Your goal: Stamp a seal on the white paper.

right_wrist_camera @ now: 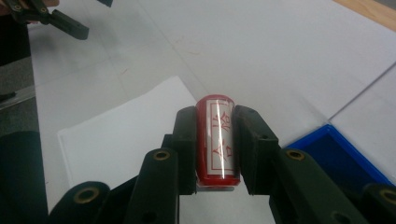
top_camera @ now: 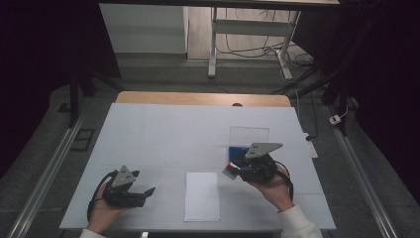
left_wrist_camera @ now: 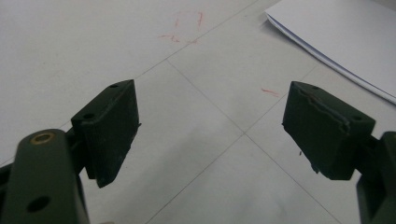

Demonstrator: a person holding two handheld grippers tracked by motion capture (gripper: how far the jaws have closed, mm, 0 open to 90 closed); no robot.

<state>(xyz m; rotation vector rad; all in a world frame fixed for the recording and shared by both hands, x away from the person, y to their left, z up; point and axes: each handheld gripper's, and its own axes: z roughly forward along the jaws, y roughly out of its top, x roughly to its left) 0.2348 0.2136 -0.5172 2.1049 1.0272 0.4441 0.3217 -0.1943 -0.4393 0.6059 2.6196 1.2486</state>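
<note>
Black jaws of the left gripper (left_wrist_camera: 210, 130) stand wide apart with nothing between them, only bare white table (top_camera: 163, 134) below and ahead of the fingertips; in the high view this gripper (top_camera: 141, 191) rests low at the near left edge, idle. Just right of its fingers, ahead and to the side, lies the white sheet of paper (top_camera: 202, 196), flat, near edge toward the person, a corner of it showing past the right-hand finger in the left gripper view (left_wrist_camera: 345, 37). Further right, the right gripper (right_wrist_camera: 215, 140) is clenched on a red cylindrical stamp (right_wrist_camera: 215, 140), pads pressing both sides of the barrel, white label with red characters facing the camera, the stamp's far end sticking out past the fingertips. In the high view that gripper (top_camera: 236, 168) hangs between the paper and the blue ink pad tray (top_camera: 240, 151), which sits just behind and right of the fingers with its clear lid (top_camera: 248, 135) standing open behind it. Step in hand, as I judge it: stamp is gripped and being carried from the ink pad side toward the paper; not yet over the sheet, stamping not done. Next move calls for bringing the fingers over the sheet, turning the stamp face straight down, and pressing squarely. The left gripper may need to pin the sheet so it doesn't lift with the stamp.
</note>
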